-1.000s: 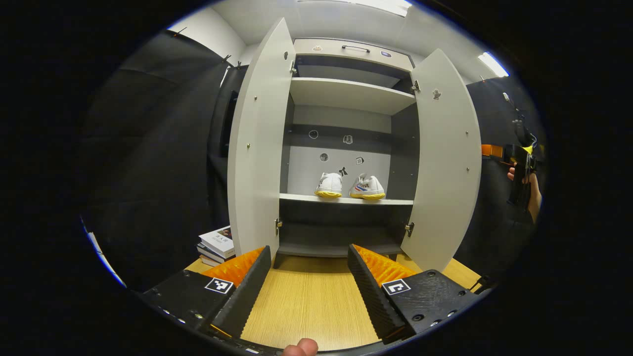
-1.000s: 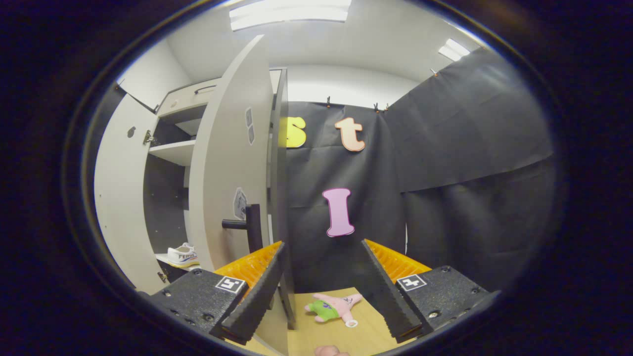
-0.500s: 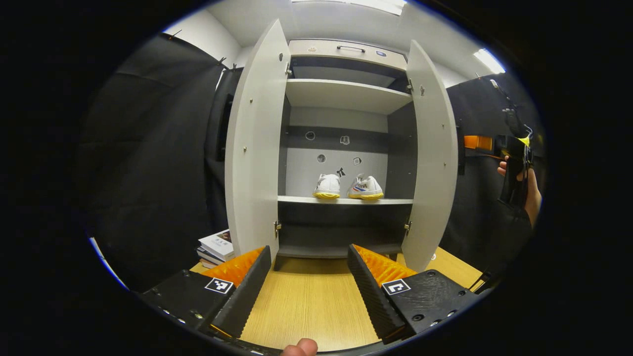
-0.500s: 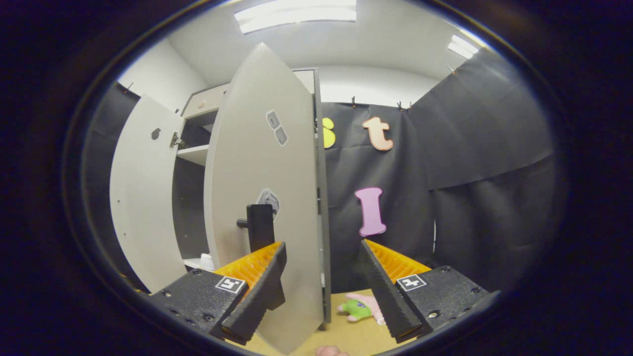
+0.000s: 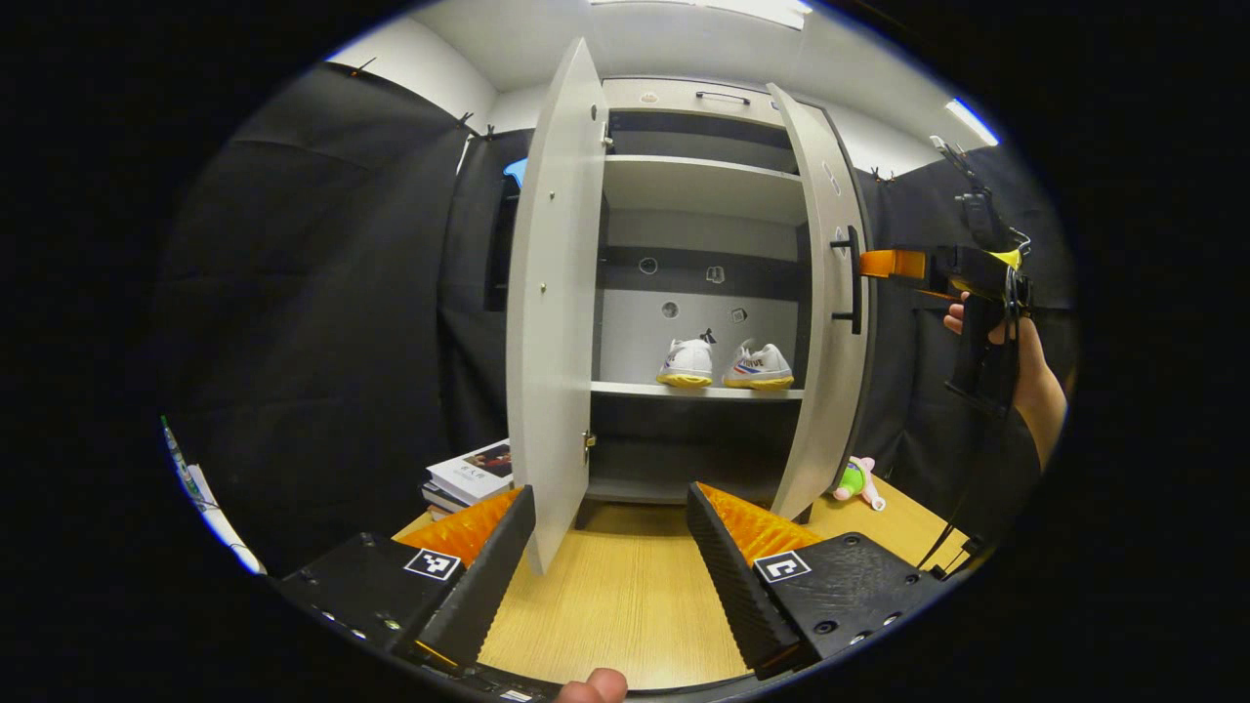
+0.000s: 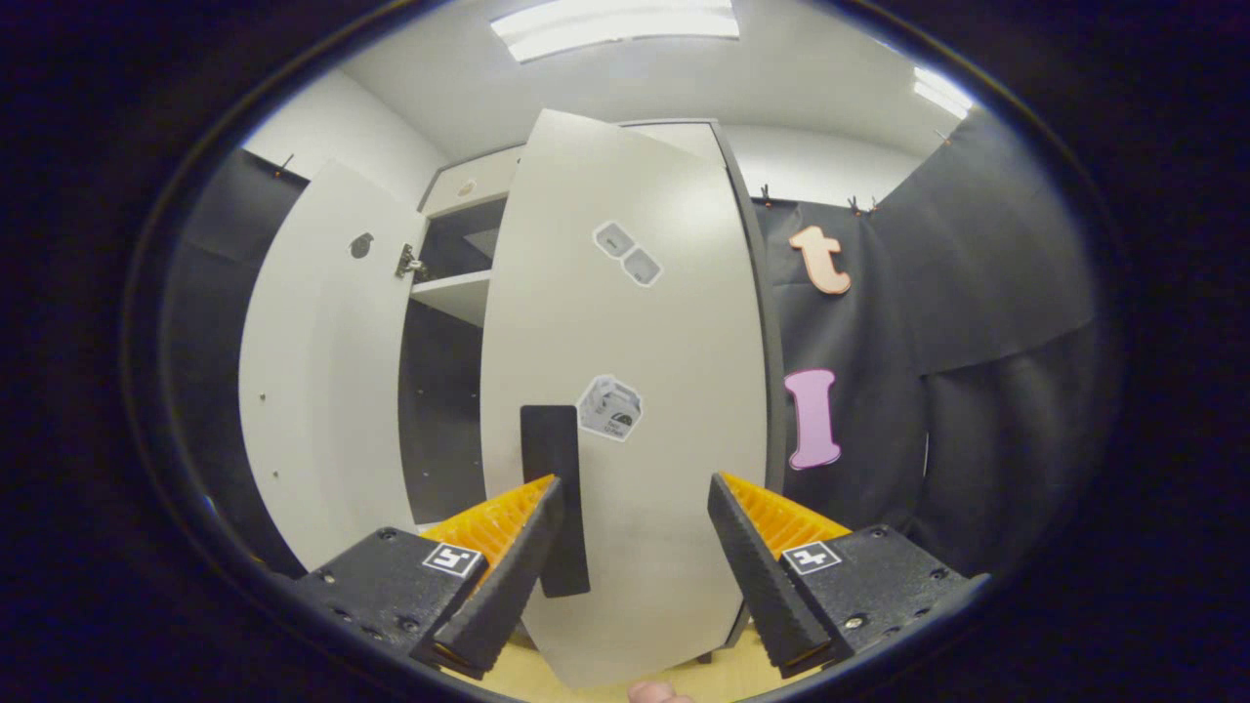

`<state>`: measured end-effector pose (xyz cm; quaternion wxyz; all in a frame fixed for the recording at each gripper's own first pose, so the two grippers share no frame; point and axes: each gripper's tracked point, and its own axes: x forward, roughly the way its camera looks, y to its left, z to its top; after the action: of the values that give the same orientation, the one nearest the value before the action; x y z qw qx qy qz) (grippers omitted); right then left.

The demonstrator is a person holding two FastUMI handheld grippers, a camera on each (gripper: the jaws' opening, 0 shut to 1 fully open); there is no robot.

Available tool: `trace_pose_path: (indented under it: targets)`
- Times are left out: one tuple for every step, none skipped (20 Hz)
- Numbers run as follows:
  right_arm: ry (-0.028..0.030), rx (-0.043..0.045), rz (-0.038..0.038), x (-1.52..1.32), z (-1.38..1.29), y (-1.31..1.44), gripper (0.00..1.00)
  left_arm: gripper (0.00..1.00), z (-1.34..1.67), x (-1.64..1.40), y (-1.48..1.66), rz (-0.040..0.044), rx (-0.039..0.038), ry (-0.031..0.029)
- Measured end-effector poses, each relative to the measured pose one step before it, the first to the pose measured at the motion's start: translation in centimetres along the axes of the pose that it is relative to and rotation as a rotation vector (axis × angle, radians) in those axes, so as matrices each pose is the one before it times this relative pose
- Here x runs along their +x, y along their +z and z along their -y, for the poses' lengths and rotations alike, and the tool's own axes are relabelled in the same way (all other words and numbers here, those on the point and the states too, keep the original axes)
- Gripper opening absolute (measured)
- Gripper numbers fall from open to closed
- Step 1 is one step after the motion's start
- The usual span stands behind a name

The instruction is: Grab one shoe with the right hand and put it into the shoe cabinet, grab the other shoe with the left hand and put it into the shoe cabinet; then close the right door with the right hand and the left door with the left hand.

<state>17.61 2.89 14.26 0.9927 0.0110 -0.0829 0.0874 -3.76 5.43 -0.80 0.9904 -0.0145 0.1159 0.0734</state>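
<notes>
- Swinging inward since a moment ago, the right door (image 6: 625, 391) now faces my right gripper (image 6: 635, 557), its fingers spread wide on nothing, the black handle (image 6: 554, 508) at lower centre.
- My left gripper (image 5: 610, 566) gapes empty over the wooden table (image 5: 625, 605).
- Beyond, the left door (image 5: 552, 293) stands open.
- Both shoes (image 5: 725, 363) sit on the cabinet (image 5: 698, 186) shelf, centre frame.

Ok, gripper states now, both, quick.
Left gripper: open, holding nothing, facing the cabinet.
Right gripper: open, holding nothing, close up to the right door by its handle.
</notes>
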Motion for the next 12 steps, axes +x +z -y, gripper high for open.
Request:
trace_pose_path:
  targets:
    - [-0.00116, -0.00834, 0.00166, -0.106, -0.420, -0.043, 0.93, 0.93, -0.464, -0.084, -0.155, -0.00401, -0.00093, 0.00915]
    - [0.01578, 0.00662, 0.00115, -0.446, -0.552, 0.002, 0.97, 0.93, -0.384, -0.062, -0.075, -0.00311, -0.00065, 0.00868]
    - [0.01609, 0.01541, -0.00798, -0.563, -0.602, -0.149, 0.94, 0.93, -0.379, 0.005, -0.062, 0.00002, -0.00203, 0.00736]
    - [0.00841, 0.01242, -0.00934, -0.659, -0.334, -0.230, 0.97, 0.93, -0.227, 0.134, -0.007, -0.00055, -0.00189, 0.00431]
    - [-0.00185, 0.01133, -0.01203, -0.807, -0.062, -0.371, 0.97, 0.93, -0.134, 0.027, 0.129, -0.00104, -0.00178, 0.00280]
    - [-0.00137, 0.00675, -0.01471, -1.118, -0.109, -0.520, 0.97, 0.93, -0.094, 0.090, 0.063, 0.00300, -0.00186, 0.00045]
    - [0.00138, 0.00684, -0.00722, -0.975, -0.083, -0.441, 0.97, 0.94, -0.265, 0.062, 0.053, 0.00177, -0.00054, 0.00135]
    - [0.00084, 0.00645, -0.00606, -1.243, -0.193, -0.627, 0.97, 0.94, -0.274, 0.028, 0.110, 0.00541, 0.00276, 0.00581]
    - [-0.00129, 0.00106, -0.00798, -1.101, -0.059, -0.665, 0.97, 0.94, -0.360, 0.031, -0.052, 0.00048, 0.00243, 0.00615]
    - [-0.00192, -0.00553, -0.01041, -1.045, -0.051, -0.837, 0.94, 0.93, -0.356, 0.092, -0.028, 0.00124, 0.00109, 0.00588]
    - [-0.00514, -0.01007, -0.00489, -1.059, -0.011, -0.715, 0.97, 0.94, -0.292, -0.037, 0.223, 0.00325, 0.00063, 0.00736]
    - [-0.00656, -0.00969, -0.00020, -1.021, 0.038, -0.668, 0.94, 0.94, -0.490, -0.016, 0.250, 0.00491, 0.00157, 0.00817]
